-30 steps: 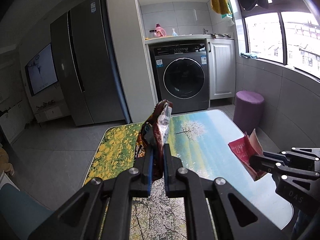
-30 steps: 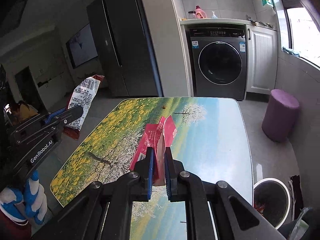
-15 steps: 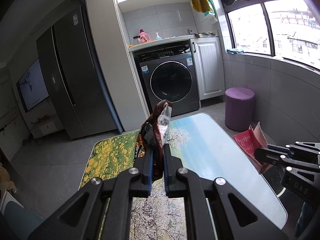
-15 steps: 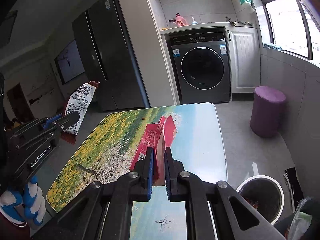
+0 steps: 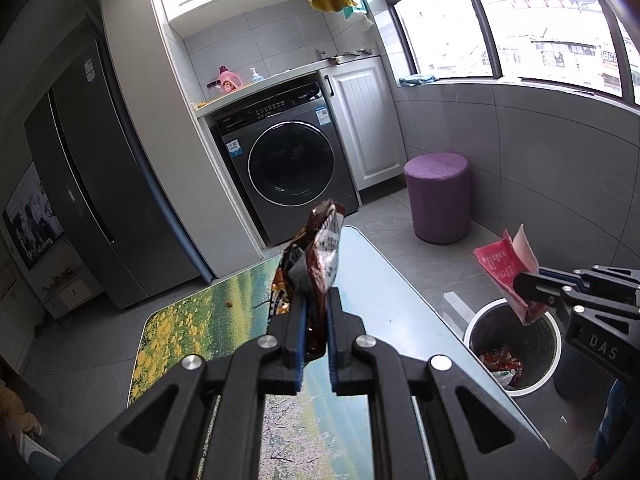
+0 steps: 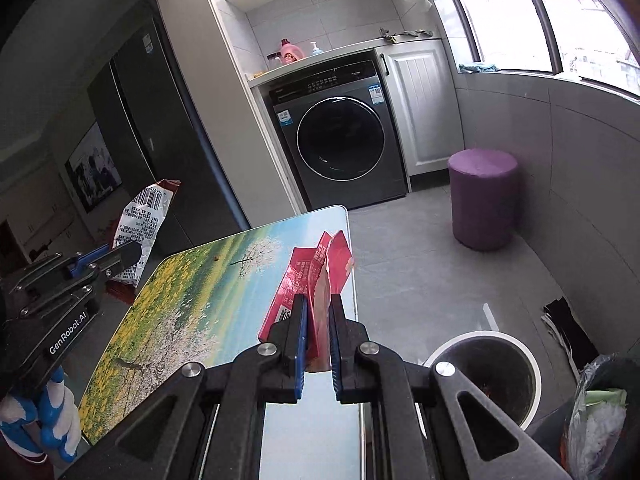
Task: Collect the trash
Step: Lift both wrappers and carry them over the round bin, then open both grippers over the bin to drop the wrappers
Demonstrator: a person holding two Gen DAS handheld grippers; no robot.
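Both jaws are clamped, your left gripper [image 5: 314,320] on the brown wrapper [image 5: 316,256] over the table [image 5: 400,304], your right gripper [image 6: 318,320] on the red packet [image 6: 312,276]; carrying stage, so bring each above the bin [image 6: 486,338] before releasing.

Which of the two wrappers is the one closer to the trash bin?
The red wrapper, pinched in the right gripper. In the left wrist view it hangs at the bin's rim, while the brown wrapper in the left gripper is above the table.
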